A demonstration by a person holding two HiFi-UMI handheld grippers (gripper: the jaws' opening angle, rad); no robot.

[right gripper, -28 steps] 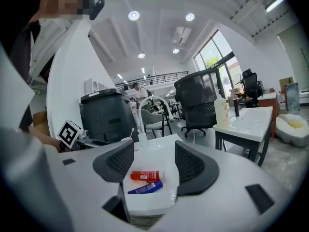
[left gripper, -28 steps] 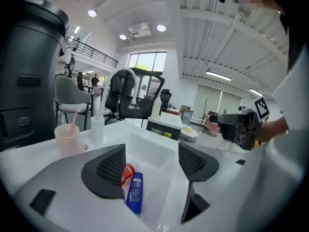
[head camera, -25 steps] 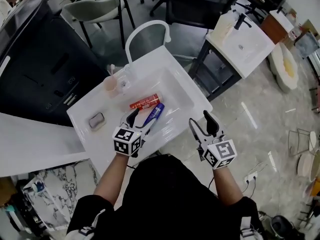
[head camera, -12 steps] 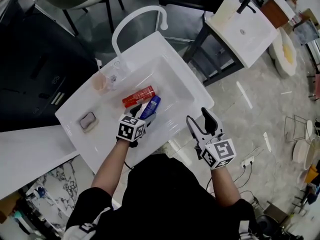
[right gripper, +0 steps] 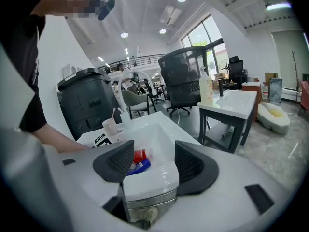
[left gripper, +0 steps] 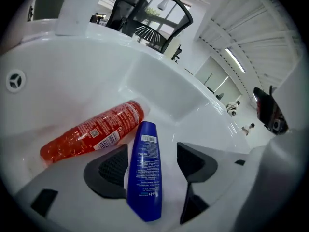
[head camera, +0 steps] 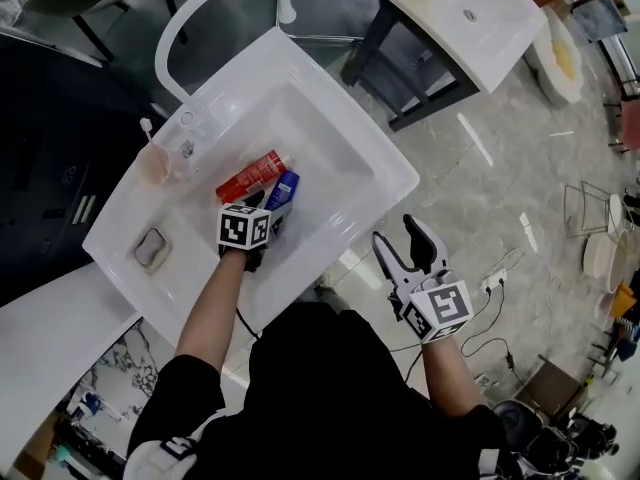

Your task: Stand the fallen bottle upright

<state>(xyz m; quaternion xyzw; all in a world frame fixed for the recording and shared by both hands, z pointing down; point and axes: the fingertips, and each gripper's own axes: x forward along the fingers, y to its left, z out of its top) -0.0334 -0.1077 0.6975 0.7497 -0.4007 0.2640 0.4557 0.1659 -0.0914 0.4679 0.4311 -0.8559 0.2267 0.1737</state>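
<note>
Two bottles lie on their sides in the white sink [head camera: 345,143]: a red one [head camera: 252,175] [left gripper: 91,134] and, beside it, a blue one [head camera: 283,190] [left gripper: 145,170]. My left gripper [head camera: 272,213] [left gripper: 152,166] is down in the basin and straddles the blue bottle. Its jaws have just been closing a little. The bottle sits close to the left pad [left gripper: 113,170], with a gap to the right pad, so the gripper is open. My right gripper [head camera: 398,238] [right gripper: 149,163] hangs open and empty outside the sink's front corner.
A pink cup with a toothbrush [head camera: 157,165] [right gripper: 110,125] and a soap dish [head camera: 151,249] stand on the sink's left ledge, and the arched tap [head camera: 215,3] rises behind. A dark bin is on the left. Another white basin table [head camera: 470,18] stands to the right.
My left gripper has dropped into the basin and now has the blue bottle between its jaws. The right gripper has sunk a little, still outside the sink.
</note>
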